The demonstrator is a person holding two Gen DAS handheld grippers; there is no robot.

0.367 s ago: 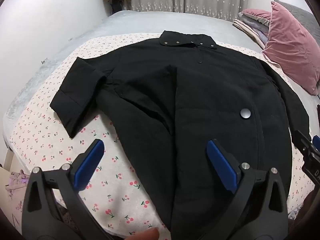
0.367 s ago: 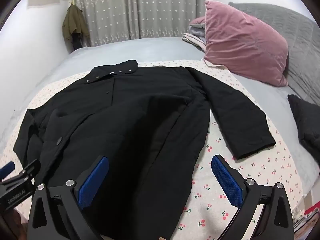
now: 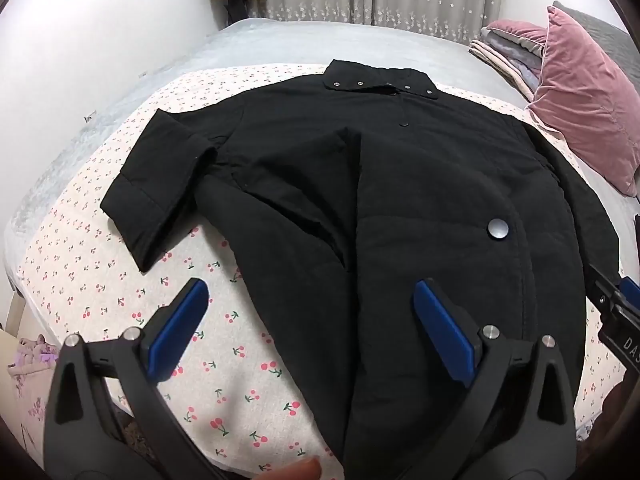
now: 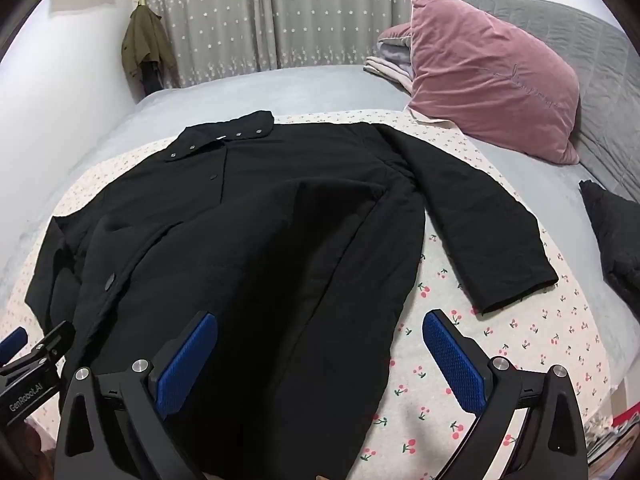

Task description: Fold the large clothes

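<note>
Bedroom light is falling on a wide grey bed (image 4: 280, 92) with a cherry-print sheet (image 3: 224, 368) spread over its near half, and on that sheet a large black coat (image 3: 400, 208) is lying face up, collar (image 3: 380, 82) pointing away toward the curtains (image 4: 248, 20) and hem hanging toward the near edge. It appears to be laid flat like this so its outline is easy to read before folding starts. The sleeve on the left (image 3: 160, 184) is doubled back at the cuff and sitting close to the body, while the other sleeve (image 4: 480, 216) is stretching out diagonally across the sheet, its cuff resting well apart from the side seam.

The left claw (image 3: 308, 320) is hovering above the coat's lower left edge with its blue pads spread wide and nothing between them. The right claw (image 4: 320, 352) is likewise hanging wide apart over the lower right part of the body, tilted downward, gripping nothing. The two are probably lining up to take the coat's sides or sleeves.

Bare sheet is lying open on both flanks, giving room to draw the sleeves inward. Farther right, a pink pillow (image 4: 492, 76) and a stack of folded blankets (image 3: 508, 52) are crowding the far corner, and a dark bundle (image 4: 612, 236) is sitting near the outstretched cuff. An olive jacket (image 4: 146, 44) is hanging by the wall, well clear.
</note>
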